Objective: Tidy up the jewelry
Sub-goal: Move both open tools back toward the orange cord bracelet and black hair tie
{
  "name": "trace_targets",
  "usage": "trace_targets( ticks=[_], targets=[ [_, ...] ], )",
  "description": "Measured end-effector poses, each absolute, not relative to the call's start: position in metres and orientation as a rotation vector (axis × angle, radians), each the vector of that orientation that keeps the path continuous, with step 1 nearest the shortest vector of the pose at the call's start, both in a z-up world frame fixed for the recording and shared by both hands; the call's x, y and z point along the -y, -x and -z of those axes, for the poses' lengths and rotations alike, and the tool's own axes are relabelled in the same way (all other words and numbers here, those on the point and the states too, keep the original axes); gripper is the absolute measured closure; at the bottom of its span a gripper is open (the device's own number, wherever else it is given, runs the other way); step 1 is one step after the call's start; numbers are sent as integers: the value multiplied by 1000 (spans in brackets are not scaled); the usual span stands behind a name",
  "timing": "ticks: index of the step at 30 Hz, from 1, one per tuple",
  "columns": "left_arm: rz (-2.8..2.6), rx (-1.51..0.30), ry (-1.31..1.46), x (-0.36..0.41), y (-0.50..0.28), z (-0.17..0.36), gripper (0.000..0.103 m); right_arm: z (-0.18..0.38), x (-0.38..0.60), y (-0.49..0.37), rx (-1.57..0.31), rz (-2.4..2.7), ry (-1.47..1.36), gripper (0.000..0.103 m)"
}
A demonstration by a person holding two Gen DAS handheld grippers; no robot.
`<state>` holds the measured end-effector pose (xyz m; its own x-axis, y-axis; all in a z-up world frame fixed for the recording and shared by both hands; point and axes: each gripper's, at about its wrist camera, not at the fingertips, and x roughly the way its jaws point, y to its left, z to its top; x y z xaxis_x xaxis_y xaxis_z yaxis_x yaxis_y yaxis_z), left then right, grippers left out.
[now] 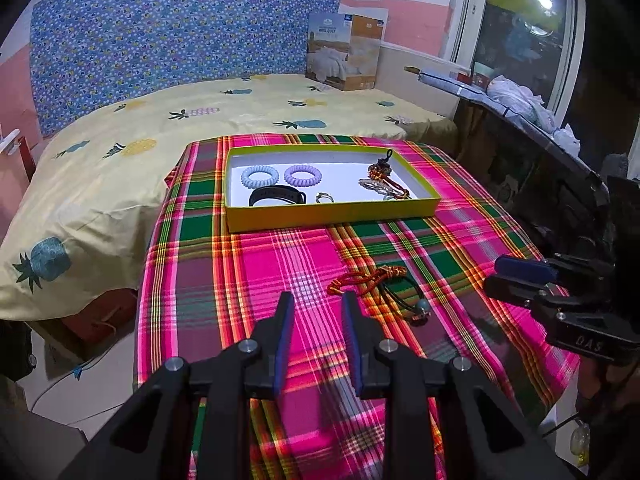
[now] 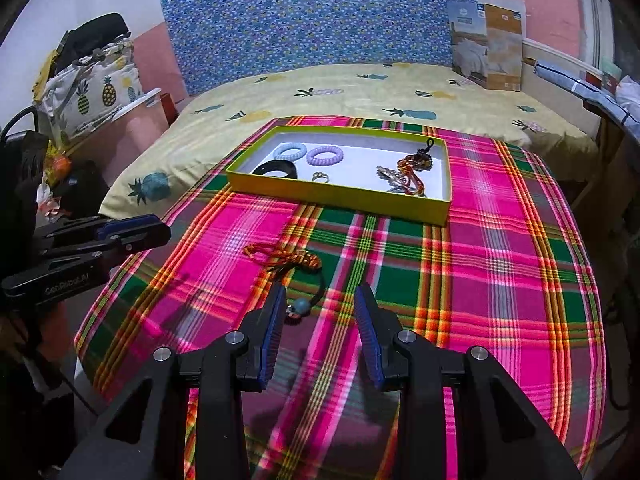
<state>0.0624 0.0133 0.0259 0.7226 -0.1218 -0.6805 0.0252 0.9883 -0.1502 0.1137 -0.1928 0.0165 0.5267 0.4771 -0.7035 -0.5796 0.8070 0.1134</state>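
A yellow-green box (image 1: 332, 218) (image 2: 340, 197) with a white floor sits at the far end of the plaid cloth. It holds a pale blue coil tie (image 1: 258, 176), a purple coil tie (image 1: 303, 173), a black band (image 1: 276, 196), a ring (image 1: 324, 199) and a braided cord piece (image 1: 380, 170). Nearer on the cloth lie a red-orange braided cord (image 1: 364, 278) (image 2: 284, 256) and a black cord bracelet with a blue bead (image 1: 404, 300) (image 2: 302, 306). My left gripper (image 1: 318, 304) (image 2: 162, 230) hovers open just left of them. My right gripper (image 2: 320, 296) (image 1: 493, 274) is open, the bead beside its left finger.
The plaid cloth (image 1: 280, 264) covers a small table with drop-offs at its left, right and near edges. A bed with a pineapple sheet (image 1: 120, 148) lies behind and to the left. A cardboard package (image 1: 344, 56) stands at the headboard. A cluttered ledge (image 1: 520, 104) runs along the right.
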Motion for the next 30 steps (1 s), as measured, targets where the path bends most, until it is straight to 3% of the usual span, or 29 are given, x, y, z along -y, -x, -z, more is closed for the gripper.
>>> trace_targets(
  ticks=[30],
  targets=[
    [64,-787,166,-30,-66,-12,77,35,151,-131,-919,-672,203,67]
  ],
)
